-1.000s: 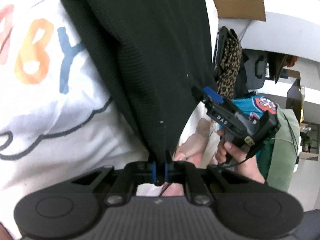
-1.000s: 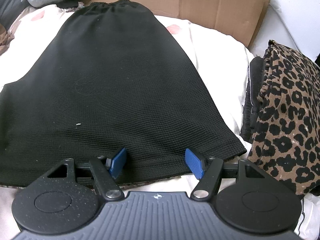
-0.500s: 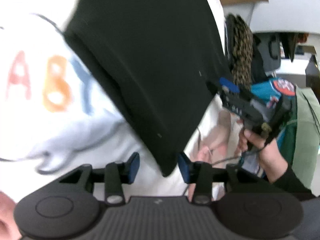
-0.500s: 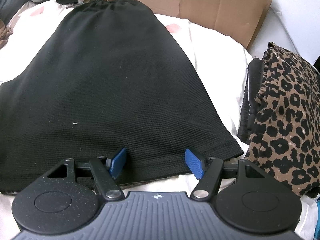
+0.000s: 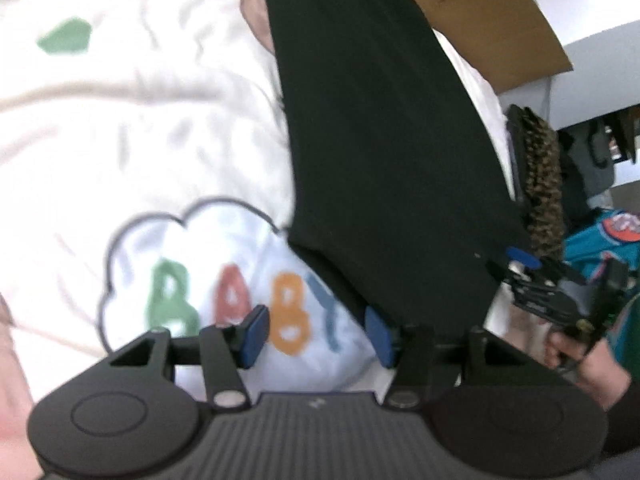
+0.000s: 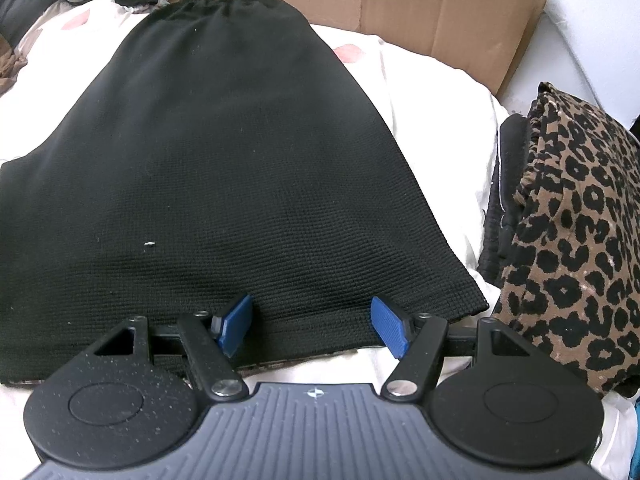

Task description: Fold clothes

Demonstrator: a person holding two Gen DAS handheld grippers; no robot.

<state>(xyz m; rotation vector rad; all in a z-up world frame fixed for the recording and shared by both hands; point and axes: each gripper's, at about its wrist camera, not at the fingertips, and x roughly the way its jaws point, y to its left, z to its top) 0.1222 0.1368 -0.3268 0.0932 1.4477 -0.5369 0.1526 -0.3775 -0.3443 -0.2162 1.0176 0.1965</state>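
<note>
Your black waffle-knit garment with the gathered elastic waistband (image 6: 240, 152) lies spread flat on the white printed bedcover (image 5: 120, 128), waistband at the end toward the brown cardboard sheet (image 6: 440, 4), wide hem at your end. Your right gripper (image 6: 312, 326) sits at that hem with its blue-padded jaws spread apart and nothing between them; the hem edge lies just under the pads. Your left gripper (image 5: 316, 336) hangs beside the garment's near left corner, jaws also released, gripping nothing, over the coloured "BABY" print on the cover. A thin patterned edge peeks out under the hem, so the black cloth may already be doubled over something, though you cannot settle that here. To the right of the garment stands a folded leopard-print cloth pile (image 6: 568, 232), which reads as work already stacked. This lay fits either a piece smoothed out ready for a fold or one just laid down after a fold; the garment remains broad, so further folding looks due.
</note>
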